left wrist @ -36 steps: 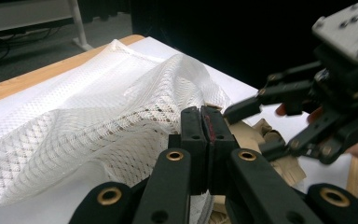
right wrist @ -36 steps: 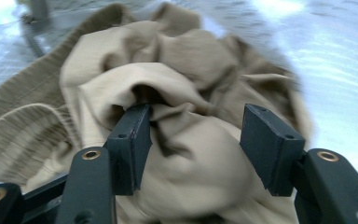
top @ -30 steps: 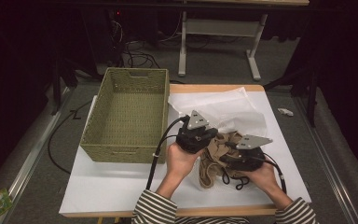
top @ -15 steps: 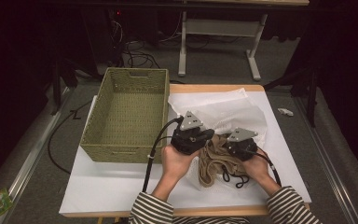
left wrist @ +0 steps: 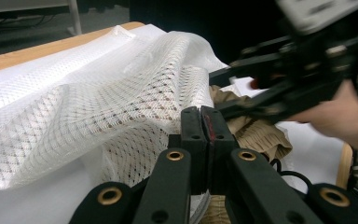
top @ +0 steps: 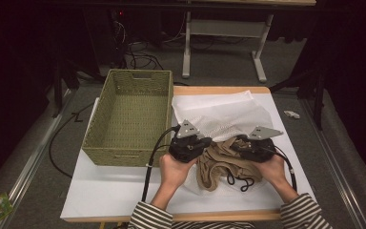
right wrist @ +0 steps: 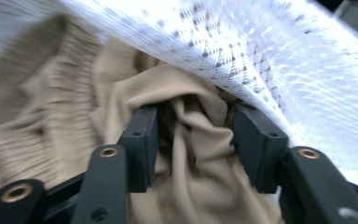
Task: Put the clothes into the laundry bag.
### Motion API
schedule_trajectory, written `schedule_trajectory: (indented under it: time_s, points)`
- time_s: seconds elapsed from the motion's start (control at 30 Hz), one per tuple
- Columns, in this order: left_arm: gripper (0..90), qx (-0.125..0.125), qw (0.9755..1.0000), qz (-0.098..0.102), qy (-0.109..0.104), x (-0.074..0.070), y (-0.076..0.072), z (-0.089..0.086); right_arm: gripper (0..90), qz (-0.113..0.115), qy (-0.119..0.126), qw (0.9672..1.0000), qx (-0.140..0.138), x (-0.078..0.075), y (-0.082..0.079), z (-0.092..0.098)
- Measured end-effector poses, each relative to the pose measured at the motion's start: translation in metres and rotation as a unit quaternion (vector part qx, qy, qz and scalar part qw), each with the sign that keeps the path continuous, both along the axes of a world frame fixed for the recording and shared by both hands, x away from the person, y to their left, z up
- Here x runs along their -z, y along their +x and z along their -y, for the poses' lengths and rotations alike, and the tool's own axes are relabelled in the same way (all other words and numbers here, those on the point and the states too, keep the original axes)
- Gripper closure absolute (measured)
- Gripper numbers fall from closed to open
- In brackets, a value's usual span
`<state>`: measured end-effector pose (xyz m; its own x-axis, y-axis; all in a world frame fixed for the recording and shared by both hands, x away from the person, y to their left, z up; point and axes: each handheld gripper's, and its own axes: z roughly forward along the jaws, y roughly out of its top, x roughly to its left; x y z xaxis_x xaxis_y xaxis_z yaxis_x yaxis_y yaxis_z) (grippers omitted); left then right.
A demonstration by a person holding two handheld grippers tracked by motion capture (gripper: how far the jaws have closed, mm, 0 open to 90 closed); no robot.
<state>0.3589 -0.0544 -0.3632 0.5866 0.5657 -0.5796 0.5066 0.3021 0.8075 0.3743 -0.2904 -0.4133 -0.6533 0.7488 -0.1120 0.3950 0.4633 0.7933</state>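
High view: both grippers sit mid-table over a heap of cloth, right of the woven basket (top: pixel 128 119). Left gripper (left wrist: pixel 200 122) jaws fully closed, pads pressed together at the edge of the white mesh bag (left wrist: pixel 98 107); mesh seems pinched between them, can't confirm. Right gripper (right wrist: pixel 193 140) jaws partly apart, just been opening, with a fold of the tan garment (right wrist: pixel 186 186) bunched between the pads; pads touch cloth at the sides, no firm clamp seen. Garment lies half under the bag's edge, black cord (top: pixel 240 181) trailing toward the person. No readable writing or labels anywhere.
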Motion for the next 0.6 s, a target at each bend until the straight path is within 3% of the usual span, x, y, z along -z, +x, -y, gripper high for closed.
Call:
schedule_trajectory:
  time_s: [0.1, 0.33, 0.5, 0.6]
  points:
    - [88.8, -0.003, 0.9999, 0.006, 0.010, 0.003, 0.000, 0.004, 48.6, 0.005, 0.018, 0.9998, -0.010, -0.008, -0.018, 0.010]
    - [88.8, -0.011, 0.9998, 0.007, 0.017, 0.011, 0.002, 0.007, 40.8, -0.015, 0.009, 0.9990, -0.042, -0.008, -0.045, 0.016]
    - [88.8, -0.010, 0.9997, 0.009, 0.019, 0.010, 0.001, 0.007, 34.4, -0.046, -0.012, 0.9973, -0.056, 0.005, -0.044, 0.004]
    - [88.8, -0.010, 0.9998, 0.009, 0.017, 0.010, 0.000, 0.006, 36.9, -0.066, -0.032, 0.9959, -0.053, 0.021, -0.036, -0.004]
